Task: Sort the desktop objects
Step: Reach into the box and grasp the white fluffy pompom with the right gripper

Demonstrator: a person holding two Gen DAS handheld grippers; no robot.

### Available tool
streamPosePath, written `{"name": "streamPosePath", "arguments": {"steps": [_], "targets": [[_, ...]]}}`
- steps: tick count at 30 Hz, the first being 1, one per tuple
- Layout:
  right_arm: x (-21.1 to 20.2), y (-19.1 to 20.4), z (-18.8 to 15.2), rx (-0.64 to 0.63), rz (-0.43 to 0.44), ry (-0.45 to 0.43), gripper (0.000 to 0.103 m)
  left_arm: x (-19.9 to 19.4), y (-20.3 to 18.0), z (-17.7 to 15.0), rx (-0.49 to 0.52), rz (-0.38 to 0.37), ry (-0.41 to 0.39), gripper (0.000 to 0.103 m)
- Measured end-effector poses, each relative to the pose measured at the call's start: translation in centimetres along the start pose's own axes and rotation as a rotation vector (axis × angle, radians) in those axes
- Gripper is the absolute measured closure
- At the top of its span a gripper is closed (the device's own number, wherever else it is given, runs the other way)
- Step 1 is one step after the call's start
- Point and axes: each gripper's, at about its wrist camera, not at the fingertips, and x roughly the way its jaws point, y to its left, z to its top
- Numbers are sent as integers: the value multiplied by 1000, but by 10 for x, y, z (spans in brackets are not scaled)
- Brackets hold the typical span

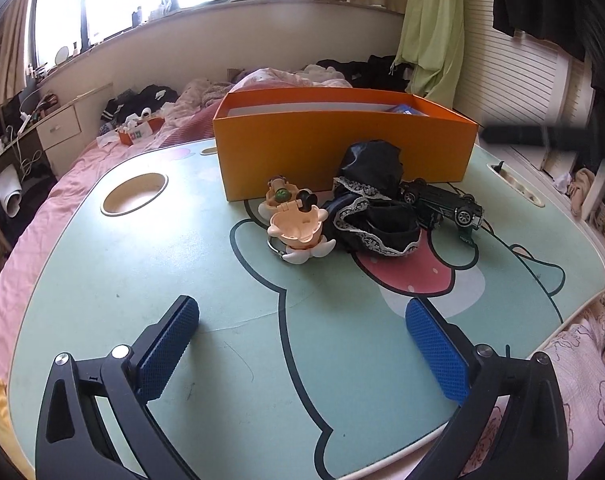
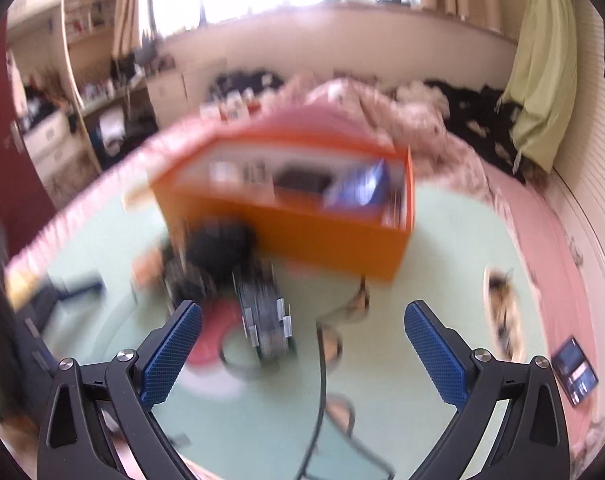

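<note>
Both claws released above the mint-green cartoon-print desk (image 1: 222,280).
Left claw (image 1: 302,344) and right claw (image 2: 302,344) gape empty; black lace-trimmed cloth (image 1: 372,204), peach plastic toy (image 1: 296,220) and dark green toy car (image 1: 442,204) crowd against the open orange cardboard box (image 1: 342,152).

We count one orange box (image 1: 342,148) at the frame's upper middle, one toy car (image 1: 442,200) at its right, one black lace-trimmed cloth (image 1: 372,208) at centre, and one peach figurine (image 1: 298,224) left of centre. One blue item (image 1: 404,110) shows inside the box; other contents blur.
</note>
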Motion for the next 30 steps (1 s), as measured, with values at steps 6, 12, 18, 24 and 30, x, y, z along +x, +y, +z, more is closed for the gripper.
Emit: {"name": "streamPosePath", "arguments": {"steps": [6,12,18,24,30], "targets": [[50,15,82,46,123,163,36,-1,2,0,-1,1,-4,0],[138,8,93,142,94,461,49,-2,2,0,-4,0,-11,0],[167,5,72,227,221,615,50,-2,1,0,-3,3,-13,0],[170,-10,67,293,258,585,65,-3,3,0,-3,2,-14,0],[147,-26,67,354,277,468,88,-3,3,0,-3,1,-15,0]]}}
